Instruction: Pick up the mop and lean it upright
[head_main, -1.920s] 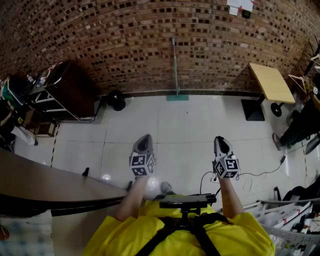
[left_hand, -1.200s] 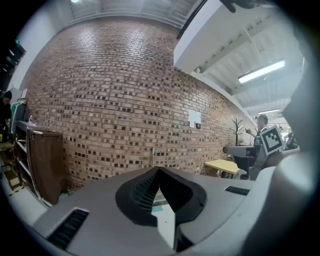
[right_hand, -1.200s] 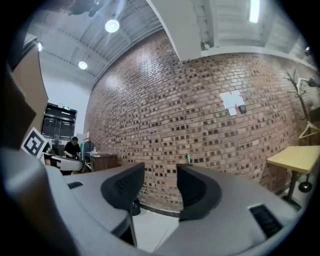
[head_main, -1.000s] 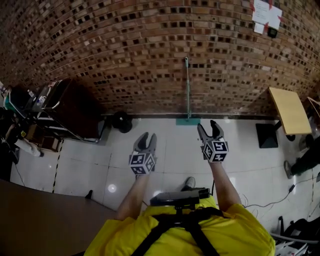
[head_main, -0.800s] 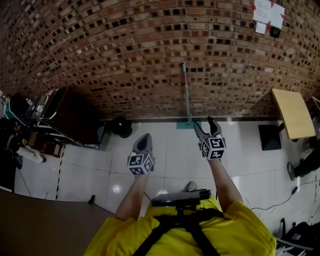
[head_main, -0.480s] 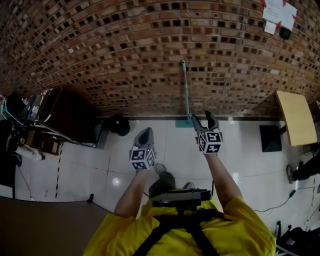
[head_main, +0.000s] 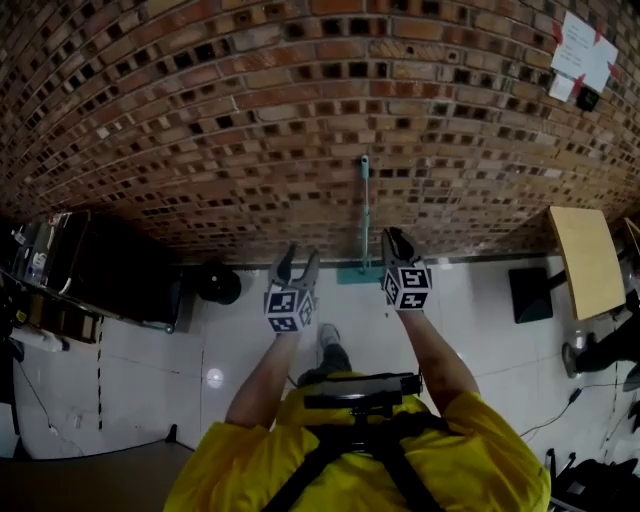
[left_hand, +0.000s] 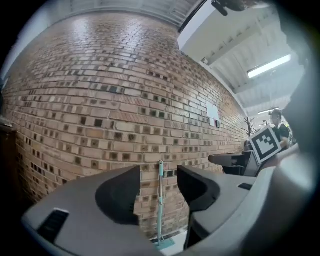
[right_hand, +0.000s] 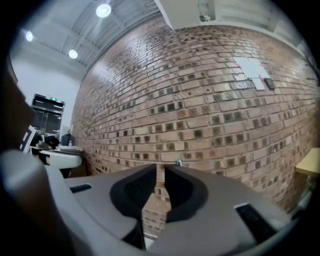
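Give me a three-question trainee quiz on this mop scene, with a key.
1. Which has its jaws wider apart, the left gripper or the right gripper?
2. The mop: A lies flat; B leans upright on the brick wall; C stands free of any support.
3. True or false: one gripper holds the mop.
Key:
1. Left gripper. Its jaws have just been opening and the right's closing to a narrow gap, with nothing in either.
2. B.
3. False. The mop stands apart from both.
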